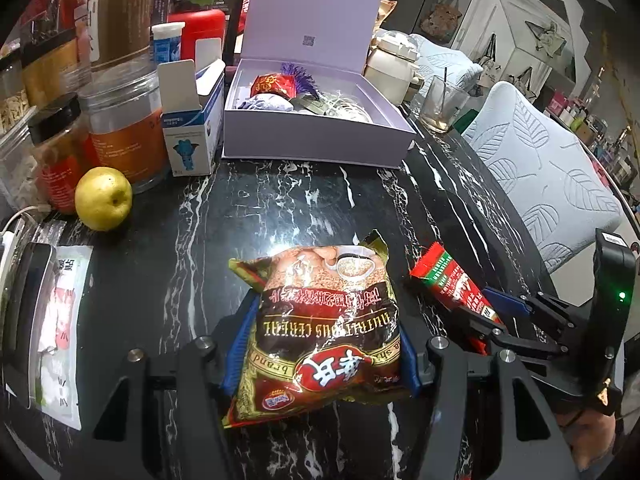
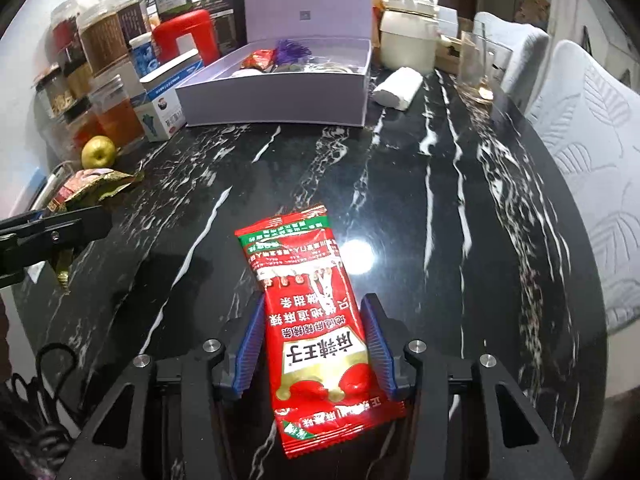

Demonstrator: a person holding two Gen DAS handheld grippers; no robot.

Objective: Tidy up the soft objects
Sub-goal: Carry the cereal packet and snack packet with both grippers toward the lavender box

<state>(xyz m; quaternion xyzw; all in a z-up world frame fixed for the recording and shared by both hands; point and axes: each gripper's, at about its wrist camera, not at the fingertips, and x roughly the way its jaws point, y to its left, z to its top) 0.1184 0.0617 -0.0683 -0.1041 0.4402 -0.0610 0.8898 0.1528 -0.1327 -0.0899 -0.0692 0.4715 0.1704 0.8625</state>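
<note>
Tabletop (image 2: 400, 168) of black marble carries my open lavender gift box (image 1: 320, 136) at the far side. My left gripper (image 1: 320, 356) clamps the cereal bag (image 1: 324, 320), well short of the box. My right gripper (image 2: 316, 352) grips the red snack packet (image 2: 316, 320) lengthwise, its pads pressing both edges.

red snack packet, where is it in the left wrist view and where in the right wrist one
Left wrist view: the red snack packet is at lower right, beside the cereal bag, held by the right gripper.
Right wrist view: the packet is at lower centre, between the blue fingers.
Shared landmark: the open lilac box at the table's far side.
</note>
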